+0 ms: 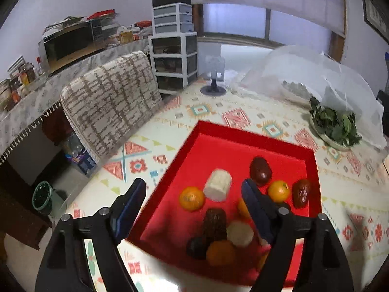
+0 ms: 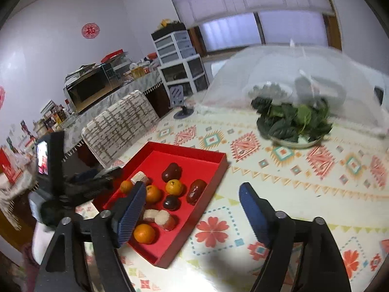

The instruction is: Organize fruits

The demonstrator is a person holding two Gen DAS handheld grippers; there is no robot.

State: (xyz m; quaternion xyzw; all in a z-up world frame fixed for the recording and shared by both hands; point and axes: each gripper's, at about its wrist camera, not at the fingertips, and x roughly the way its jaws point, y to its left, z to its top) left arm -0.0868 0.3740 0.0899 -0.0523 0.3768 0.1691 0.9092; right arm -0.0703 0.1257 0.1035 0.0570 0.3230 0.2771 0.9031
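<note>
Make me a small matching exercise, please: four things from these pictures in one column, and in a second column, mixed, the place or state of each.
Things:
1. red tray
2. plate of green leaves
3. mandarin
4. left gripper

Places or states:
A. inside the tray, among dark red fruits
B. open, holding nothing
C. on the patterned tablecloth, with fruits inside
D. beside the white mesh food cover

Pairs: 1-C, 2-D, 3-A, 4-B
</note>
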